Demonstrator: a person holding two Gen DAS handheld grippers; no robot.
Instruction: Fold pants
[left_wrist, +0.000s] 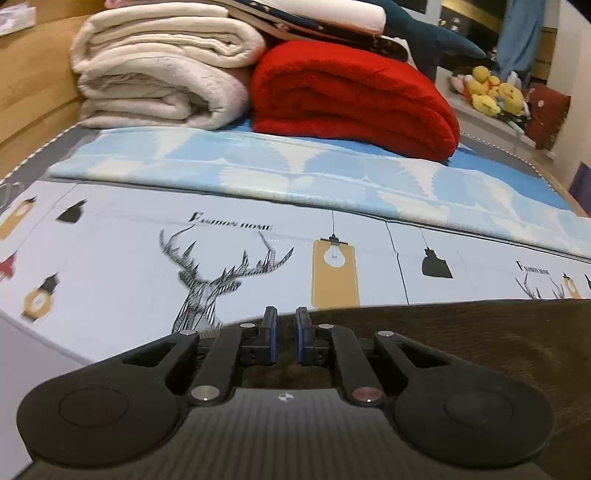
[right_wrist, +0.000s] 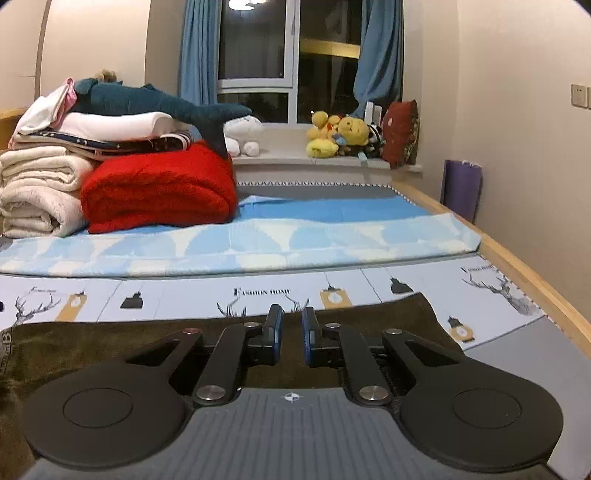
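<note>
Brown cloth, left wrist view: pants (left_wrist: 461, 339) lie flat on the deer-print sheet (left_wrist: 110, 240), under and right of the left gripper (left_wrist: 286, 325); its jaws stand slightly apart, pinching nothing
Right wrist view: right gripper (right_wrist: 292, 325) hovers over the pants' far edge (right_wrist: 110, 328), jaws narrowly parted and empty
Risk: closing too high would likely snag one layer only, skewing the fold

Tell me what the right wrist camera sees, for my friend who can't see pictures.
The right tool hovers low over dark brown pants spread on a bed, its two fingers slightly apart with nothing between them. Beyond lie a deer-print sheet, a red blanket, cream blankets, a plush shark and a dark window.
</note>
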